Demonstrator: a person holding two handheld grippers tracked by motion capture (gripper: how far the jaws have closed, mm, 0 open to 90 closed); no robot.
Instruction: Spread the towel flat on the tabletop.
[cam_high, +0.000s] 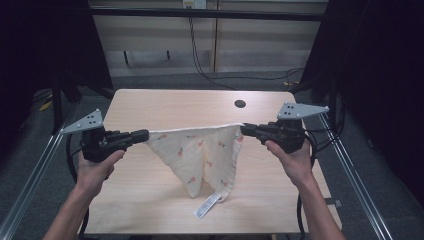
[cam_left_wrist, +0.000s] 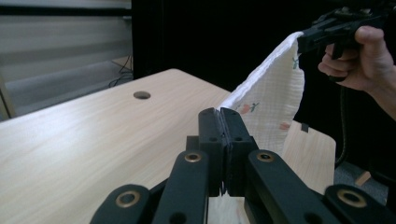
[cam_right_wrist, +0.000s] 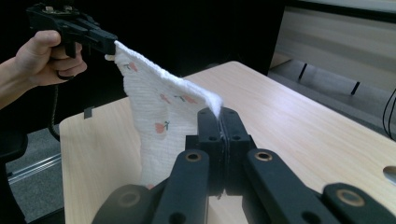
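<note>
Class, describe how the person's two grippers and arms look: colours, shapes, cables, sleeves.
Both the left gripper and the right gripper are black, pistol-shaped, each topped by a grey three-cornered plate with small holes. Black cables trail from each. Brass-coloured pivots mark the jaw linkages. The forearms are bare, no sleeves visible.

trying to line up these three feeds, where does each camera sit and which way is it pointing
High view: sits above the person's side, looks forward and down on the table; both forearms, left gripper and right gripper show.
Left gripper view: rides the left gripper, looks along its closed jaws across the table at the right hand.
Right gripper view: rides the right gripper, looks along its closed jaws back at the left hand.
Shared: the cloth stretched between both grippers.
</note>
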